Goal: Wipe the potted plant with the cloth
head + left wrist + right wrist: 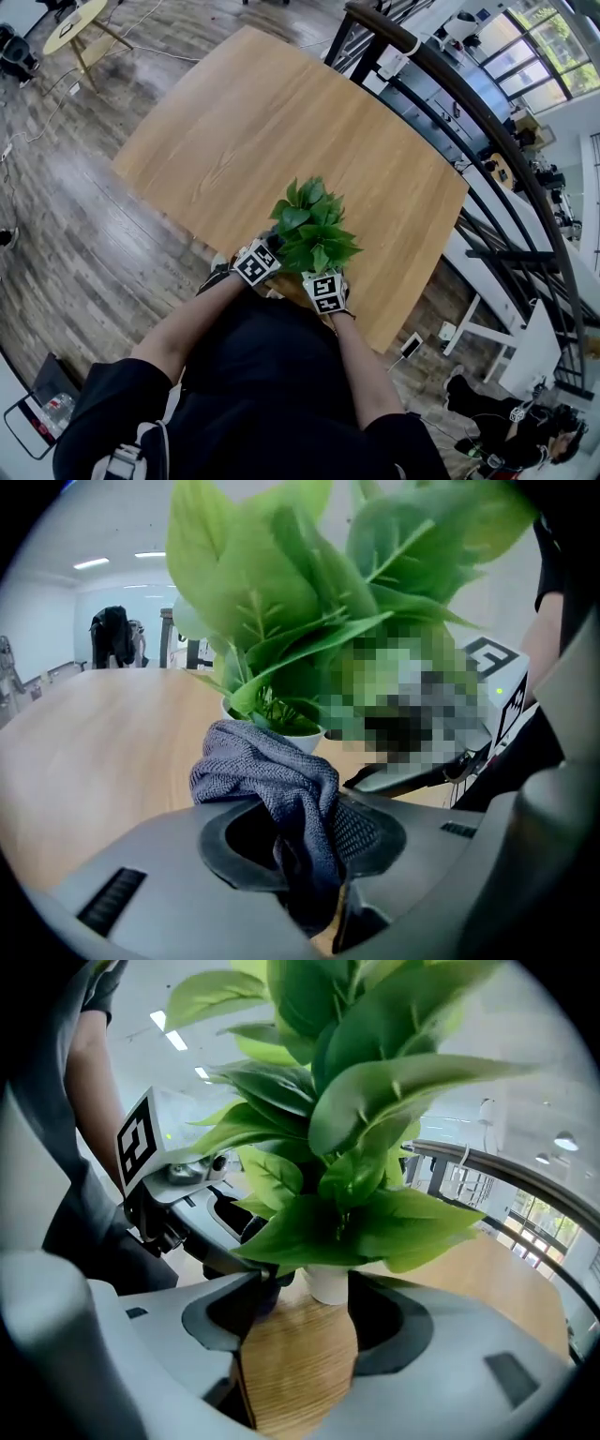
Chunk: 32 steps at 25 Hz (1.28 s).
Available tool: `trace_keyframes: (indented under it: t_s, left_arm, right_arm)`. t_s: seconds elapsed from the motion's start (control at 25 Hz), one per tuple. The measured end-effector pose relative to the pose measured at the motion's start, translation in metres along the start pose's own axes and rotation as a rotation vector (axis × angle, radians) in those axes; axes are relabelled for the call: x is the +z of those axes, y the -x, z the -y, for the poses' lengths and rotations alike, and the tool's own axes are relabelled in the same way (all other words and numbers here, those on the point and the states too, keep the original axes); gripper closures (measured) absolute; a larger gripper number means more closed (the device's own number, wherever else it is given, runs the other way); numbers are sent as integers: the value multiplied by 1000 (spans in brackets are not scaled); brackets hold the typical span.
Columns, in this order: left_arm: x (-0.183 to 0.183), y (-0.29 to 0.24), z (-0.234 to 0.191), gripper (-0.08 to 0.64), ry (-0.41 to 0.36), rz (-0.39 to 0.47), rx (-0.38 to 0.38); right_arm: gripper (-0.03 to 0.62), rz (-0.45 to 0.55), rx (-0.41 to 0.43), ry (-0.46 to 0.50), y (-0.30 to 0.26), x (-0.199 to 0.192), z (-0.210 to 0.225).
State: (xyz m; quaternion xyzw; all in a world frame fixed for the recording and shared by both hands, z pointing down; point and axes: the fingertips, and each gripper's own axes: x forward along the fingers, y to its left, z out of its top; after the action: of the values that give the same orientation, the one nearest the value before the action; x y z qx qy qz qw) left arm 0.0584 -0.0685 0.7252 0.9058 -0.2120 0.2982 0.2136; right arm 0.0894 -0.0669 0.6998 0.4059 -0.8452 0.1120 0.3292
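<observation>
A small potted plant point(313, 227) with broad green leaves stands in a white pot point(298, 731) near the front edge of the wooden table point(244, 131). My left gripper point(302, 810) is shut on a crumpled grey cloth point(267, 772), which bunches up just in front of the pot on the plant's left. In the right gripper view, my right gripper point(309, 1309) is open, and the white pot point(328, 1284) stands at the far end of the gap between its jaws, under the leaves point(375, 1101). In the head view both grippers point(255, 262) point(325, 291) sit close against the plant's near side.
The table's front edge point(375, 333) lies right by the grippers. A dark curved railing point(487, 131) runs along the table's right side. A small round table point(77, 23) stands on the floor far left.
</observation>
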Motion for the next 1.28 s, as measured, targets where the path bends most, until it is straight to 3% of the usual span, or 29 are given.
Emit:
trace_keyframes:
  t_s: [0.2,0.36,0.76,0.92,0.96,1.0,1.04,1.08,1.28]
  left_arm:
    - [-4,6,4,416,-12,19,-19]
    - [-7,10,10,416,25,44,-18]
    - [-1,44,38,416,131,207,-33]
    - [11,62,46,416,71,255,-32]
    - [13,67,49,416,57,270,-30]
    - [16,74,54,415,44,286,-31]
    - [17,82,59,416,32,302,-27]
    - [17,93,64,416,25,317,-18]
    - [25,146,92,415,48,417,28]
  right_arm:
    - [288,28,29,4,4,0,-9]
    - [287,42,47,-29,12,-7,-20]
    - [288,190,-6,-158,60,9,-13]
    - [302,296,-41,-171,86,29,-13]
    - [318,319,-49,-171,92,36,-12]
    - [374,341,-50,-175,98,42,-11]
    - [493,363,-41,-185,103,47,-13]
    - [535,381,-27,-200,109,51,-17]
    - [551,443,10,-244,151,59,-37]
